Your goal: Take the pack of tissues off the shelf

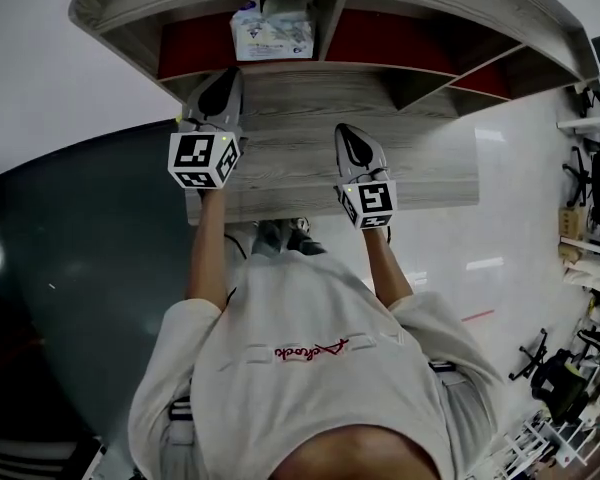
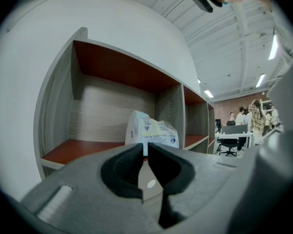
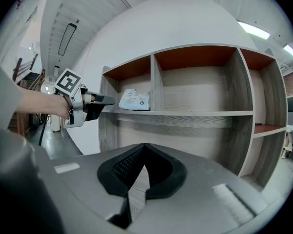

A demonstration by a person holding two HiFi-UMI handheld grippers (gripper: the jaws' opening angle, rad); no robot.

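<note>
The pack of tissues [image 1: 271, 28] is white with blue print and stands in the upper left compartment of the wooden shelf [image 1: 310, 183], against the divider. My left gripper [image 1: 234, 72] is shut and empty, held level just in front of that compartment, a short way from the pack [image 2: 154, 132]. In the left gripper view its tips [image 2: 145, 148] line up with the pack. My right gripper [image 1: 341, 128] is shut and empty, lower and further back from the shelf. In the right gripper view the right gripper [image 3: 145, 146] faces the shelf, with the left gripper [image 3: 105, 100] and the pack [image 3: 135, 100] at upper left.
The shelf [image 3: 200, 113] has red-brown compartment floors and upright dividers [image 2: 170, 115]; the other compartments hold nothing. An office chair [image 2: 229, 145] and standing people [image 2: 240, 116] are far off to the right. Racks and chairs [image 1: 580, 178] line the right side of the room.
</note>
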